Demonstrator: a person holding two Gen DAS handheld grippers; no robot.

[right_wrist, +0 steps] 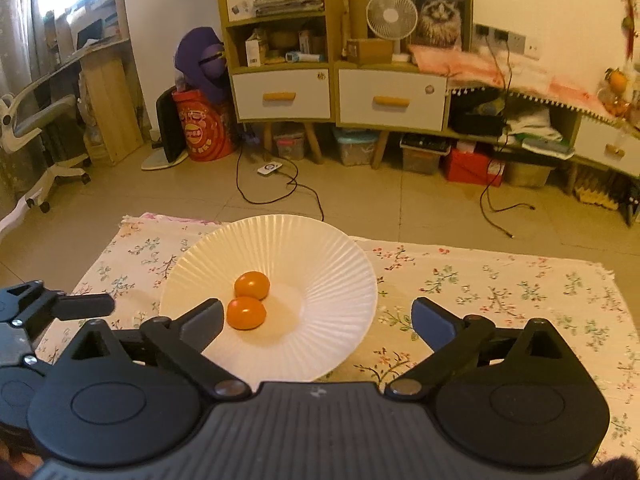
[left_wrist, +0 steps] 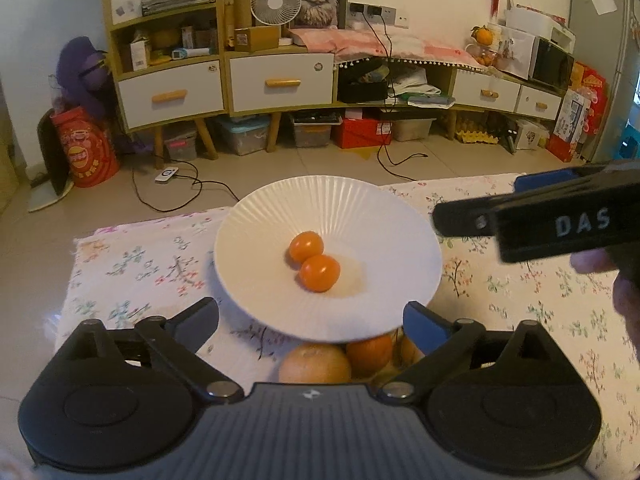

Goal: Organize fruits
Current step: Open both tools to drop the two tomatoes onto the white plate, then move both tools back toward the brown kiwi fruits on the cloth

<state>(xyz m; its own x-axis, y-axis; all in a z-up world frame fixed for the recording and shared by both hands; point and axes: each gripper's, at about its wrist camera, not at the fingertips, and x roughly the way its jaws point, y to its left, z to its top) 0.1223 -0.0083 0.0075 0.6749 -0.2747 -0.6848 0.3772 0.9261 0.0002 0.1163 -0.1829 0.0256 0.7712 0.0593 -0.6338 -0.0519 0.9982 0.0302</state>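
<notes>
A white ribbed plate (left_wrist: 380, 220) (right_wrist: 320, 256) sits on the floral tablecloth (left_wrist: 140, 264) (right_wrist: 500, 292) and holds two small orange fruits (left_wrist: 306, 247) (left_wrist: 319, 273), touching each other. The right wrist view shows the same pair (right_wrist: 252, 285) (right_wrist: 246, 313). My left gripper (left_wrist: 310, 310) is open above the plate's near rim, nothing between its fingers. Under that rim lie a pale round fruit (left_wrist: 315, 364) and an orange (left_wrist: 370, 354), partly hidden. My right gripper (right_wrist: 316, 308) is open over the plate's near right side, empty. It also enters the left wrist view at the right (left_wrist: 476, 200).
A finger of the left gripper (right_wrist: 80, 306) shows at the left edge of the right wrist view. A hand (left_wrist: 624, 292) is at the right edge. Beyond the table's far edge are tiled floor with cables (right_wrist: 280, 188), a shelf cabinet (left_wrist: 224, 80) and an office chair (right_wrist: 40, 132).
</notes>
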